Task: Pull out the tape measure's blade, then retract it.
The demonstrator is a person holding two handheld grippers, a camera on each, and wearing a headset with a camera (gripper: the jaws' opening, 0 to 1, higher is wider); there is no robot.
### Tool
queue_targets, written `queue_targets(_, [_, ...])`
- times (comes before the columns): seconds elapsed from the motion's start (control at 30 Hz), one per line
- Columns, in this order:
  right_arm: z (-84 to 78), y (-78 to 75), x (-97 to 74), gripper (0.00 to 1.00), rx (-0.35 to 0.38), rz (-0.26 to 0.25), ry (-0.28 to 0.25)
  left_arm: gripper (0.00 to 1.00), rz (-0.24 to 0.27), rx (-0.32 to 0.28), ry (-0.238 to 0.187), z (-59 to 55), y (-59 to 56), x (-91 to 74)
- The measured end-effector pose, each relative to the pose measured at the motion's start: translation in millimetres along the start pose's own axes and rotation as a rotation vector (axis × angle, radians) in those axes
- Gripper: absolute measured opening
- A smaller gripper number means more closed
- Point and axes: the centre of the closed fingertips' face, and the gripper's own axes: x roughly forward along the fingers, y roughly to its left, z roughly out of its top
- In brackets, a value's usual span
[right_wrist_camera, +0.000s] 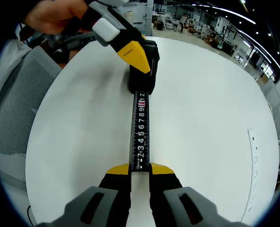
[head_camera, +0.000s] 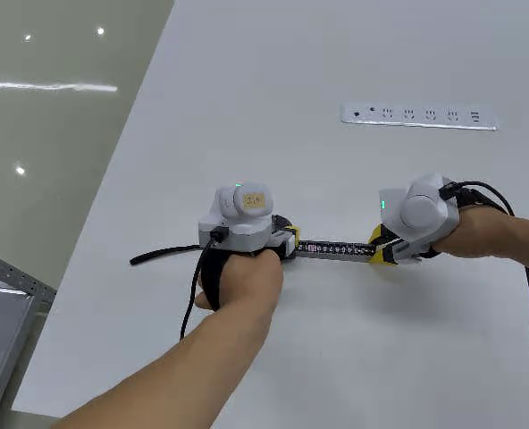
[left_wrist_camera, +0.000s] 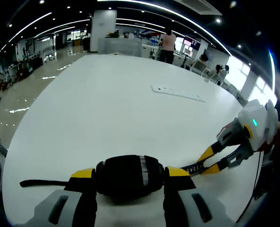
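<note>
Midway through the pull, the left gripper (left_wrist_camera: 130, 173) clamps the tape measure's black case (right_wrist_camera: 144, 81) toward the table's (head_camera: 336, 54) near left corner while the right gripper (right_wrist_camera: 140, 169) pinches the end of the blade (right_wrist_camera: 141, 132), where a slipping grip could let the sprung steel whip back.

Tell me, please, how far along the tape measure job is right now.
Done: the blade is partly out of the case, its numbers showing across the gap. In hand: the left gripper is shut on the case and the right gripper pinches the blade's end, holding it stretched. Left: retracting the blade into the case; whether more pulling comes first I cannot tell.
</note>
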Motion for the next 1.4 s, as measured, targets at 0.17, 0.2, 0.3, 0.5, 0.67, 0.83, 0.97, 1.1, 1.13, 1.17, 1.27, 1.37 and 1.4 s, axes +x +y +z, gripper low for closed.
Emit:
queue_targets(0.17, [1.8,-0.5,1.0,0.13,-0.005,0.003,0.002,0.53,-0.003,0.004,-0.002,0.2,0.0,0.6])
queue_targets(0.2, [2.2,-0.7,1.2,0.13,-0.006,0.005,0.001,0.53,-0.003,0.007,-0.003,0.3,-0.1,0.7])
queue_targets(0.3, [3.3,-1.1,1.6,0.13,-0.009,0.004,0.003,0.53,-0.003,0.006,-0.003,0.3,0.0,1.1])
queue_targets(0.5, [4.5,-3.2,3.0,0.13,-0.005,-0.001,-0.001,0.53,-0.007,0.008,-0.005,0.1,0.1,1.4])
queue_targets(0.67, [6.0,-3.6,3.7,0.13,-0.001,-0.003,-0.005,0.53,-0.014,0.011,-0.008,0.1,0.2,1.0])
queue_targets(0.83, [7.3,-3.9,4.1,0.13,-0.001,-0.007,-0.009,0.53,-0.018,0.012,-0.011,-0.1,0.5,1.0])
queue_targets(0.97, [7.9,-4.0,4.4,0.13,0.005,-0.007,-0.015,0.52,-0.02,0.013,-0.011,-0.2,0.3,0.7])
queue_targets(1.1, [8.4,-4.3,4.6,0.13,0.019,-0.004,-0.023,0.52,-0.022,0.014,-0.011,-0.2,0.0,0.1])
queue_targets(1.13, [8.5,-4.2,4.5,0.13,0.021,-0.003,-0.026,0.52,-0.023,0.016,-0.011,0.0,-0.2,0.0])
queue_targets(1.17, [8.7,-4.2,4.5,0.13,0.023,-0.003,-0.028,0.52,-0.023,0.015,-0.012,0.1,-0.2,-0.1])
queue_targets(1.27, [7.8,-5.5,5.4,0.13,0.04,-0.001,-0.036,0.52,-0.022,0.016,-0.013,0.1,-0.1,-0.2])
queue_targets(1.37, [8.6,-5.5,5.7,0.13,0.049,-0.003,-0.044,0.52,-0.024,0.02,-0.013,0.4,-0.1,-0.2])
queue_targets(1.4, [9.0,-5.4,5.7,0.13,0.05,-0.005,-0.047,0.52,-0.023,0.021,-0.014,0.5,-0.1,-0.1])
